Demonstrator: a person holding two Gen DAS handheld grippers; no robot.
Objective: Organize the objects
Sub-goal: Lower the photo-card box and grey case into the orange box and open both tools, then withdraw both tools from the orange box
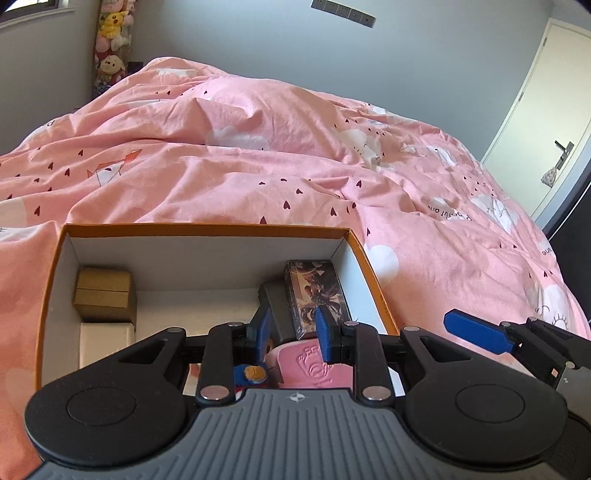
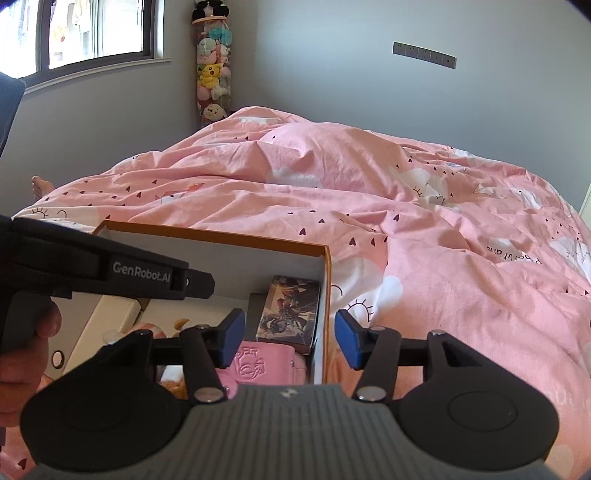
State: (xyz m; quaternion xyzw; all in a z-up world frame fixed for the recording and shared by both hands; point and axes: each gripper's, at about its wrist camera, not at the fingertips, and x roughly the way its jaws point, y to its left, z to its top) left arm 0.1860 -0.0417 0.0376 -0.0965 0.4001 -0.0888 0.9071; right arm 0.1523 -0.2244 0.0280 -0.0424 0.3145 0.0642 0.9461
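Orange-edged cardboard forms the storage box resting on the pink duvet, and your objects are gathered inside it. Your left gripper hangs over the box's right half, its blue fingers parted around the near end of a dark case, though I cannot tell whether they touch it. Just beside that case, against the right wall, lies an illustrated card box. Packing these flat items side by side likely saves room. A pink embossed pouch lies just beneath the gripper, and a brown carton sits in the far left corner above a white box.

Your right gripper is spread wide and holds nothing, straddling the box's right wall, probably waiting its turn.

Only the left wrist view shows the brown carton and the box's whole interior. Only the right wrist view shows your left hand around the handle, a plush toy inside the box, the window, and a bare foot at the bed's far edge
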